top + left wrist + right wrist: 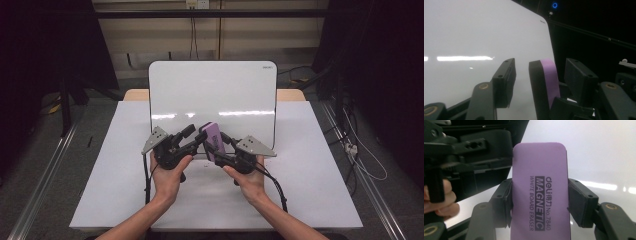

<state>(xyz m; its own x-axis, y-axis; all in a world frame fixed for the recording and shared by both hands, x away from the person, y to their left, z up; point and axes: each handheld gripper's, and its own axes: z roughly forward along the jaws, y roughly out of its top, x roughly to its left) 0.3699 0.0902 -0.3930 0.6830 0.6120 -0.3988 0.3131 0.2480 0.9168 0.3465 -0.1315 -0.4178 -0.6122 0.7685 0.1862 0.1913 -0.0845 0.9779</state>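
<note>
White table (125,190) under a dark room, cables on the floor at the far right, and a whiteboard (212,95) lying on the tabletop at its far middle, long glare streaks across it. Left hand (167,177) comes up from the near edge, forearm angled toward centre, fist wrapped round the left gripper (196,134), which points right and slightly far over the near edge of the board, grey three-cornered plate on its left side. Left gripper view: its jaws stand spread, one on each side of the eraser's edge with a clear gap on the left; whether the right jaw touches it cannot be told. Purple whiteboard eraser (213,141) sits in the air between the two grippers, tilted, above the whiteboard's near edge, purple back facing up and toward the person, black felt side (537,87) turned toward the left gripper. Right hand (249,180) mirrors the left, forearm in from the near right, holding the right gripper (216,150) pointed left and far. Right gripper view: both jaws pressed on the long sides of the eraser (540,192), pinching it about mid-length, printed label readable, left gripper's body and a person's fingers (442,202) close behind on the left, whiteboard surface (599,152) behind on the right.
</note>
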